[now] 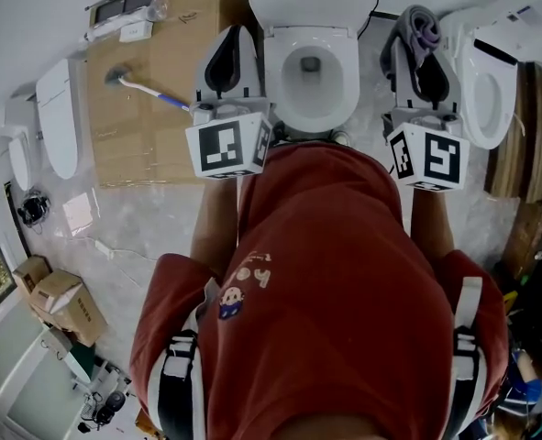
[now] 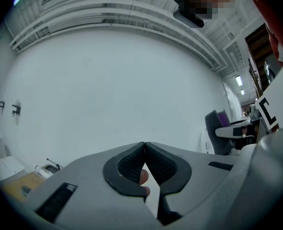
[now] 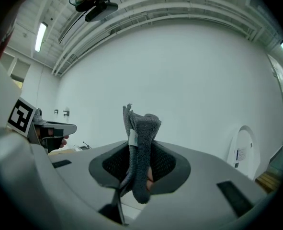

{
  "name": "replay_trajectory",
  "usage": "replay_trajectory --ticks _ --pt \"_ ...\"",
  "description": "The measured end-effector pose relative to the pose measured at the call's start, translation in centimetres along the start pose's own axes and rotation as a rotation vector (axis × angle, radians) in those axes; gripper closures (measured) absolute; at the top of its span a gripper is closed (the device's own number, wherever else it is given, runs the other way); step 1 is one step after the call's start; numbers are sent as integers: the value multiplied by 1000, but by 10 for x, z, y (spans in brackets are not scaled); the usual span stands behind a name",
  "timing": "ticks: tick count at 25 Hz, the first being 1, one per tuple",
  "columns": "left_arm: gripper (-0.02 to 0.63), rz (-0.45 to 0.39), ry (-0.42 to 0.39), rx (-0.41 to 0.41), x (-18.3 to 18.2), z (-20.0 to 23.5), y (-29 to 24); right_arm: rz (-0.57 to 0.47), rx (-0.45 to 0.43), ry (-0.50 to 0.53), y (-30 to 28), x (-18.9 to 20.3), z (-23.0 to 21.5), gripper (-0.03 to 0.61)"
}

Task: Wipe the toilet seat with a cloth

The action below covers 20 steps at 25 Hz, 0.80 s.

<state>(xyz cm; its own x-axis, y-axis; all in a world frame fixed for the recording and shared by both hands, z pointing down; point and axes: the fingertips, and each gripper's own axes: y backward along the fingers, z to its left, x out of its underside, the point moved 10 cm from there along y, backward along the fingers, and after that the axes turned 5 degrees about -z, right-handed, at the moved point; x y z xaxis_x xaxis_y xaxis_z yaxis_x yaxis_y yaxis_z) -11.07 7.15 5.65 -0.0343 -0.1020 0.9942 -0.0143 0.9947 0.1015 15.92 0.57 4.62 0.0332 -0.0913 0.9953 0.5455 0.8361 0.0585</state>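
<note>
Toilet brush (image 1: 145,90) lying on cardboard sheet (image 1: 160,145) at left, left gripper (image 2: 144,146) jaws pressed together, nothing between, white toilet seat (image 1: 280,76) between both grippers, right gripper (image 3: 140,152) clamped on grey cloth (image 3: 142,128), cloth right of toilet, clear of seat.

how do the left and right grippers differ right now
The left gripper is shut with nothing between its jaws; the right gripper is shut on a grey cloth. The left gripper sits left of the toilet, the right gripper on its right. Both have their jaws closed.
</note>
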Motion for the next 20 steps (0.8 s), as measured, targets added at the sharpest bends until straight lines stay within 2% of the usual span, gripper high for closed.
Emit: replay_trajectory --ticks 15,20 --pt "601 -29 7 -60 -5 5 19 -19 -2 38 8 -3 5 485" --pt "601 -38 40 -60 -7 7 24 -17 6 33 11 -2 3 485"
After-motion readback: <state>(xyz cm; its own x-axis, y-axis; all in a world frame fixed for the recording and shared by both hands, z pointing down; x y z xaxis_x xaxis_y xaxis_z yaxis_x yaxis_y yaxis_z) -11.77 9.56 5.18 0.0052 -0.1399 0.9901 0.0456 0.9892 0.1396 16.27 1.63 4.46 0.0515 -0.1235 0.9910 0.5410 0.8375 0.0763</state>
